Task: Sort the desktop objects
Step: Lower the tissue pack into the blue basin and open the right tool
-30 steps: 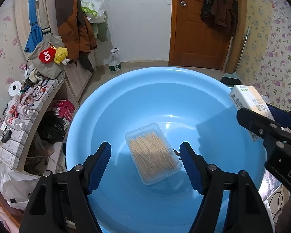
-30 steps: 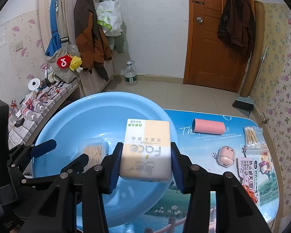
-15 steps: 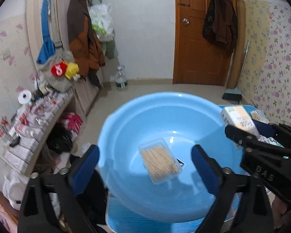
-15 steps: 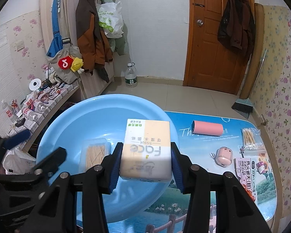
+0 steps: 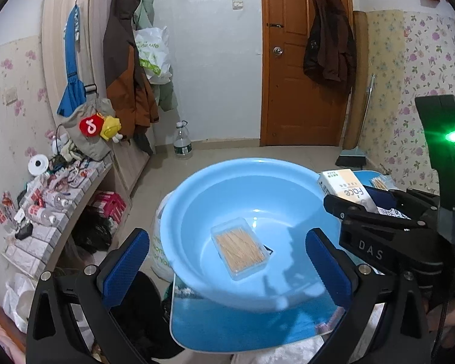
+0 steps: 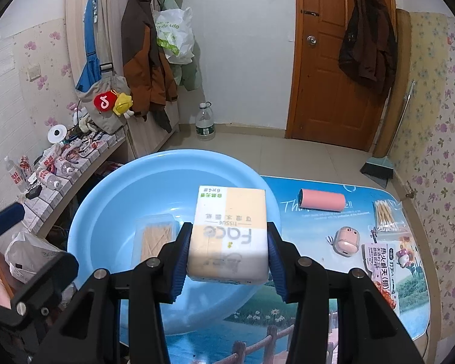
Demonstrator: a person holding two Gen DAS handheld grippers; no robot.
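A large blue basin (image 5: 197, 194) (image 6: 112, 197) stands on the table's left end. A clear box of toothpicks (image 5: 241, 247) (image 6: 154, 238) lies on its floor. My right gripper (image 6: 229, 261) is shut on a white and yellow tissue pack (image 6: 230, 230), held above the basin's right rim; the pack also shows in the left wrist view (image 5: 345, 189). My left gripper (image 5: 227, 268) is open and empty, held back above the basin's near left side.
On the table (image 6: 312, 288) right of the basin lie a pink roll (image 6: 321, 200), a bag of cotton swabs (image 6: 386, 215), a small pink case (image 6: 345, 239) and a snack packet (image 6: 382, 270). A cluttered shelf (image 5: 45, 194) runs along the left wall.
My left gripper has pulled back and up from the toothpick box and opened wider. The right gripper holds the tissue pack in about the same place.
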